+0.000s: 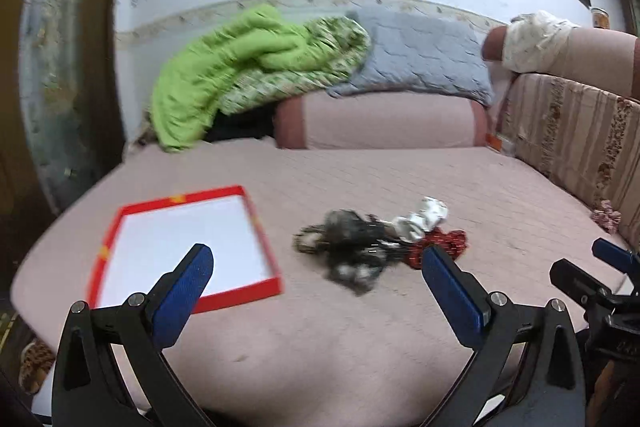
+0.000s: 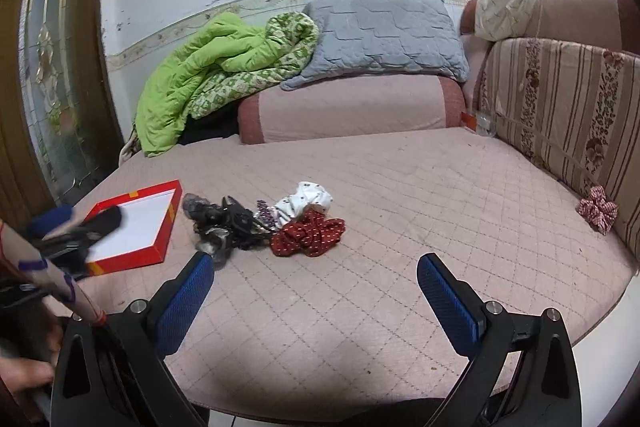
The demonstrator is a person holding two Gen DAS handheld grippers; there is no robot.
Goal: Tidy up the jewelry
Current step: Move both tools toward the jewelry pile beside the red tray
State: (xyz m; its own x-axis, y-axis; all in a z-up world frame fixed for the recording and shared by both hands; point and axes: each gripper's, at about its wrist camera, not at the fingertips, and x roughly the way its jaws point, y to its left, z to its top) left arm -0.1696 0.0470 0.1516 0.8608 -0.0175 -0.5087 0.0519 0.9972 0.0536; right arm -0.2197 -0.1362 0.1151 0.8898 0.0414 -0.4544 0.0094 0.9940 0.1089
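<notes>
Left gripper (image 1: pixel 318 261): jaws are held wide apart, nothing is gripped, and they hang above the bed (image 1: pixel 400 179) near its front edge. Right gripper (image 2: pixel 314 269): jaws are likewise spread fully, empty, over bare quilted cover.

Between and just beyond the left jaws a jewelry pile (image 1: pixel 352 247) is seen on the pink cover, blurred in that view. In the right wrist view the same pile (image 2: pixel 228 223) is resolved as dark tangled pieces with a small purple beaded item at its far side. A red dotted scrunchie (image 2: pixel 308 233) is laid touching the pile's right side, and a white dotted scrunchie (image 2: pixel 306 203) is set just behind it, touching.

A red-rimmed tray (image 1: pixel 256 227) with a white floor is placed left of the pile, near it but apart; nothing is seen inside. In the right wrist view the left gripper is seen blurred over the tray's near corner.

A checked red scrunchie (image 2: pixel 598 211) is left well apart at the right, against the striped backrest (image 2: pixel 560 115). At the bed's far end a green quilt (image 2: pixel 192 79), a grey pillow (image 2: pixel 384 31) and a pink bolster (image 2: pixel 348 107) are stacked by the wall.
</notes>
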